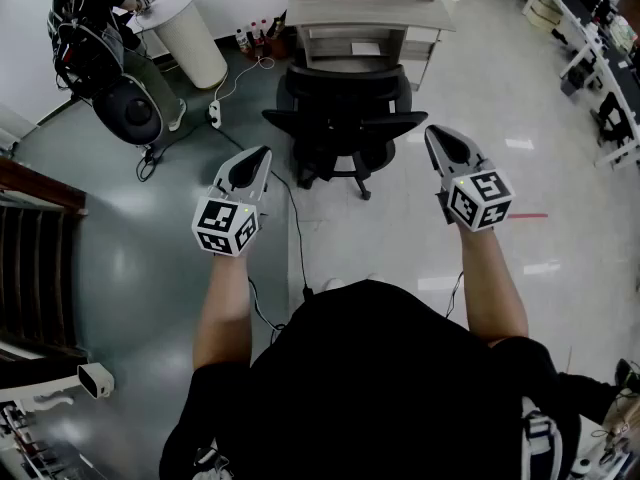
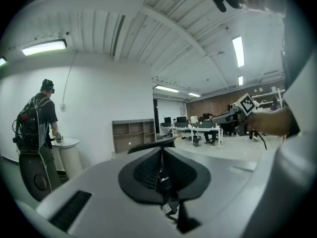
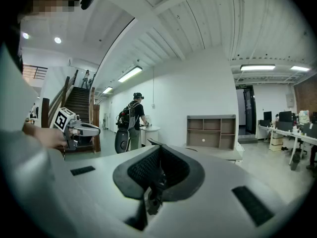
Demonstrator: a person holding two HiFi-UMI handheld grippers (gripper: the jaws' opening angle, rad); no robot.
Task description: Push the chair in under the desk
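Note:
A black office chair [image 1: 340,118] stands on the floor just in front of a pale wooden desk [image 1: 370,13] with shelves, its back turned toward me. My left gripper [image 1: 266,152] hovers level to the chair's left, and my right gripper [image 1: 431,131] hovers to its right; neither touches the chair. Both are shut with nothing between the jaws. In the left gripper view the closed left gripper [image 2: 161,152] points at the desk [image 2: 132,133], with the chair's top edge [image 2: 151,145] just above it. The right gripper [image 3: 157,152] also points at the desk [image 3: 210,131].
A person with a backpack [image 1: 90,28] stands by a round white table [image 1: 190,33] at the far left. A power strip with cables [image 1: 215,115] lies on the floor left of the chair. A staircase [image 1: 30,238] is at left, and office desks [image 1: 600,48] at right.

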